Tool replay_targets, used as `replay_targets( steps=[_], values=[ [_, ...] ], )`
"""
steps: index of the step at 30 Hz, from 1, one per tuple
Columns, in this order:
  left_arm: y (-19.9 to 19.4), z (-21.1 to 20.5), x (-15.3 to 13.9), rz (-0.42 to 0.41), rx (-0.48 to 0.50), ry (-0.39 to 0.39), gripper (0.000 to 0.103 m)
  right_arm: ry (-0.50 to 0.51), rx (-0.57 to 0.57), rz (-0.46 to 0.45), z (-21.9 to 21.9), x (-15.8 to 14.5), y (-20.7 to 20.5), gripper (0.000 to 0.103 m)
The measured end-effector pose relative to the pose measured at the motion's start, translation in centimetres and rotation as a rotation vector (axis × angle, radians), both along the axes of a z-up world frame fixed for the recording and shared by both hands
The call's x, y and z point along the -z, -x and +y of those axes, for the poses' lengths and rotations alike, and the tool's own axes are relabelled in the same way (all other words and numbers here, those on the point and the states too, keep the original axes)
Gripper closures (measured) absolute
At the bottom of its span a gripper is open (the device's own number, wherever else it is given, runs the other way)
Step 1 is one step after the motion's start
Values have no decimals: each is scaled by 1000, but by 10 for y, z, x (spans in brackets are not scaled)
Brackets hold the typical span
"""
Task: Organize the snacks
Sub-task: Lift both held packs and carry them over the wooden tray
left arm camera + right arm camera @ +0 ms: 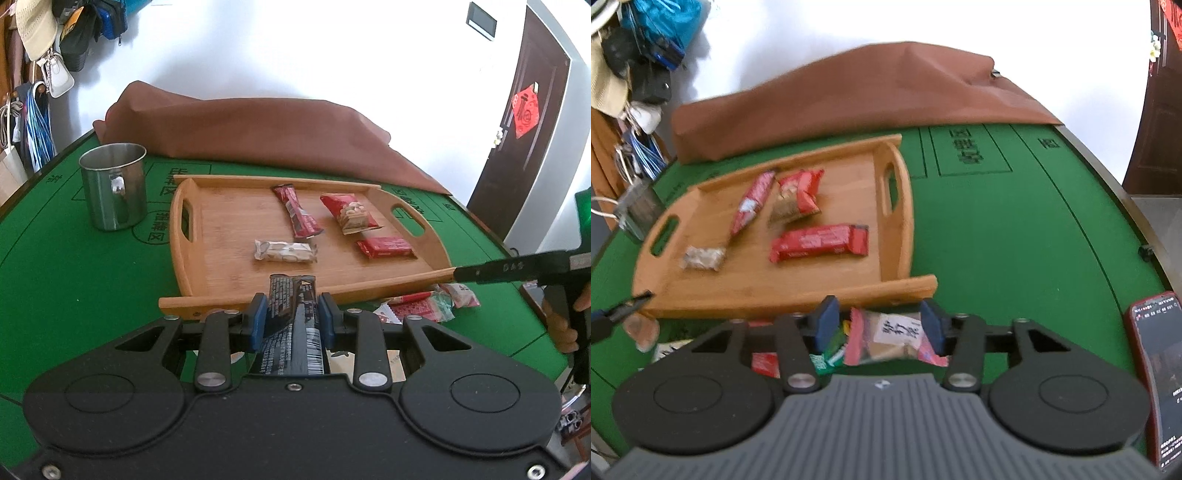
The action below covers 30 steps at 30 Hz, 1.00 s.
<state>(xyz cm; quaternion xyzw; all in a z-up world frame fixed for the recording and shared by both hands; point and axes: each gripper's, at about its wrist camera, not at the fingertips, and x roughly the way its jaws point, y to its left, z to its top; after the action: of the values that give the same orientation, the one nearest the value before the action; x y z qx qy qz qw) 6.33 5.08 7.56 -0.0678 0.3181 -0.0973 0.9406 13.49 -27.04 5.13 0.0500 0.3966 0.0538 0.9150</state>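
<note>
My left gripper point(292, 312) is shut on a dark snack bar point(291, 332) and holds it over the near rim of the wooden tray point(221, 225). The tray holds several snacks: a long dark-red bar point(297, 216), a red nut packet point(349, 214), a red bar point(384, 247) and a clear nut packet point(285, 252). My right gripper point(881, 319) is open, its blue pads either side of a pink-edged snack packet point(890, 338) that lies on the green table just in front of the tray point(812, 273). A green-and-red packet point(827, 354) lies beside it.
A steel mug point(112, 186) stands left of the tray. A brown cloth point(258, 129) covers the back of the table. A red phone point(1158, 373) lies at the right edge. More loose packets point(424, 304) lie in front of the tray's right end.
</note>
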Motion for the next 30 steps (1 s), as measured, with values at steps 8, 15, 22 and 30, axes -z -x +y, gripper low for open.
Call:
replay_targets(
  steps=[8,15,22,30],
  values=[
    [-3,-3,-4,-10,7,0,74,75,15,52,2,22,-18,32],
    [-12,-9,-6,-14,4,5,74,95,-24,63,10,28,-19,41],
    [-16,-11,-5,-7,10,10,74,111,-21,38,12,17,-6,59],
    [-18,-9,-4,-9,1,15,74,96,-43,16,6,1,4,73]
  ],
)
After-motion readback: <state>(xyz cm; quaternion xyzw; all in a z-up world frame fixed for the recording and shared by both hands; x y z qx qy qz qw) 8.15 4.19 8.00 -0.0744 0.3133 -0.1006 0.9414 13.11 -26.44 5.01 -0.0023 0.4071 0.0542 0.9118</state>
